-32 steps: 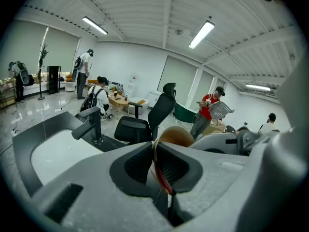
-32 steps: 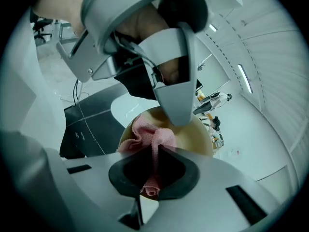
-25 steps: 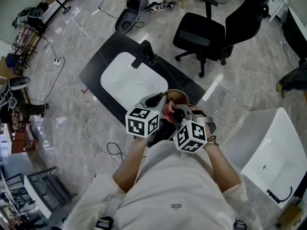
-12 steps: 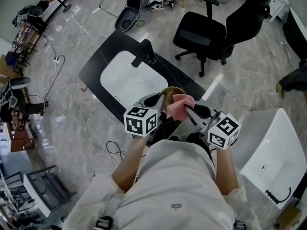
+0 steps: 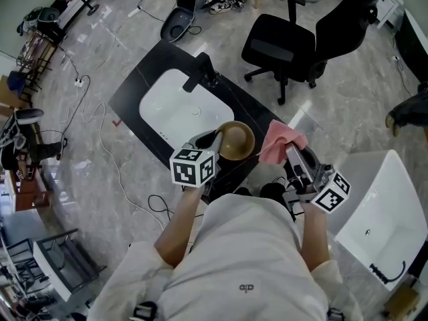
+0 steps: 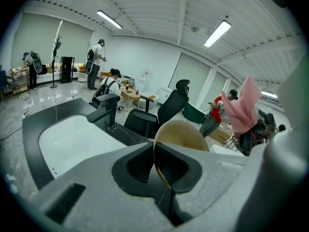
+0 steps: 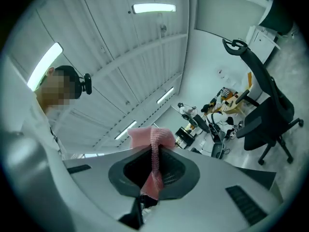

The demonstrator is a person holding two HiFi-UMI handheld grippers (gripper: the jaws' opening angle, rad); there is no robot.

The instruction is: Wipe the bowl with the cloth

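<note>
Left gripper has its jaws pinched on the rim of the round tan bowl, holding it up on edge beside the white sink basin set in the black countertop. Right gripper is clamped tight on the pink knitted cloth, which bunches out past the jaw tips. The cloth is off to the bowl's right, near it, probably not touching. A black office chair stands beyond the counter.
</note>
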